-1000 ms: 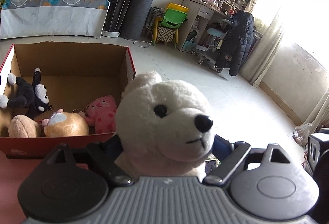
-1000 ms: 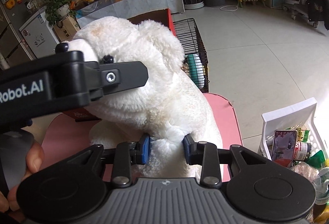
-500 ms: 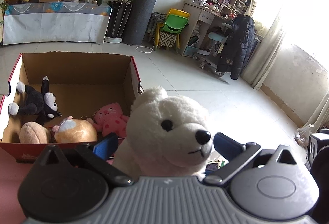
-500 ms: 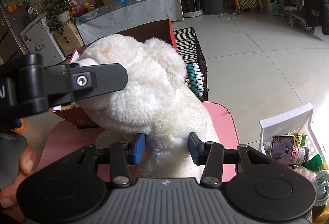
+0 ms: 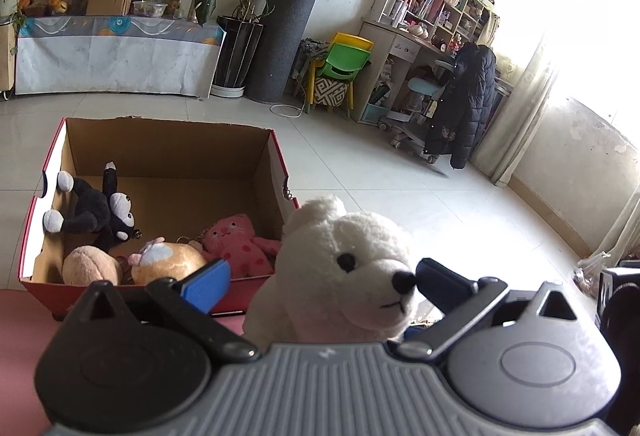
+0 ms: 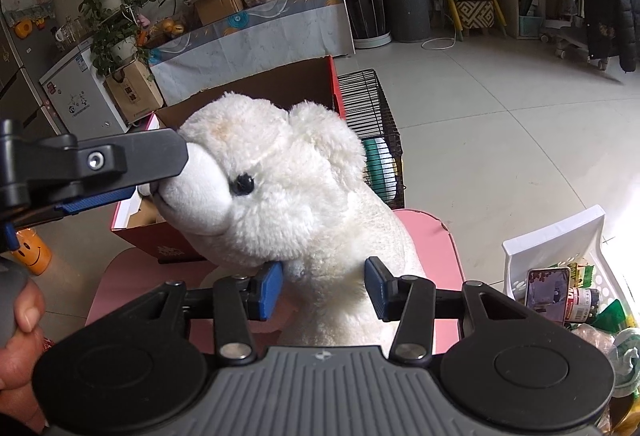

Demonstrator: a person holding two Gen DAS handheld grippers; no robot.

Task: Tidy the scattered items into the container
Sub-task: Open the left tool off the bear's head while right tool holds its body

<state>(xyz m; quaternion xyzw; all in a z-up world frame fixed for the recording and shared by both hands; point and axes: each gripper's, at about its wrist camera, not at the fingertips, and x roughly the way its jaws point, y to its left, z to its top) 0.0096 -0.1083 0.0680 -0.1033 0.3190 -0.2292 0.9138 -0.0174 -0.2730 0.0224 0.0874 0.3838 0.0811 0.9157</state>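
Note:
A white plush bear (image 5: 344, 276) stands on the pink table (image 6: 432, 236) just right of a red cardboard box (image 5: 168, 151). The box holds a black plush (image 5: 96, 207), a pink plush (image 5: 236, 240), an orange plush (image 5: 168, 264) and a tan plush (image 5: 90, 270). My left gripper (image 5: 320, 280) is open wide around the bear's head, pads apart from it. My right gripper (image 6: 324, 286) is open, its blue pads either side of the bear's (image 6: 288, 187) neck and back, no longer squeezing. The left gripper's finger (image 6: 112, 159) shows by the bear's snout.
A black wire cage (image 6: 372, 115) sits behind the bear beside the box. A white basket (image 6: 560, 268) of small items stands at the right. An orange smiley cup (image 6: 32, 252) is on the floor at left. Open tiled floor lies beyond the table.
Both grippers have opened: the left let go of the bear's head, the right released its back. Both pulled back a little, and the bear now stands free by the box.

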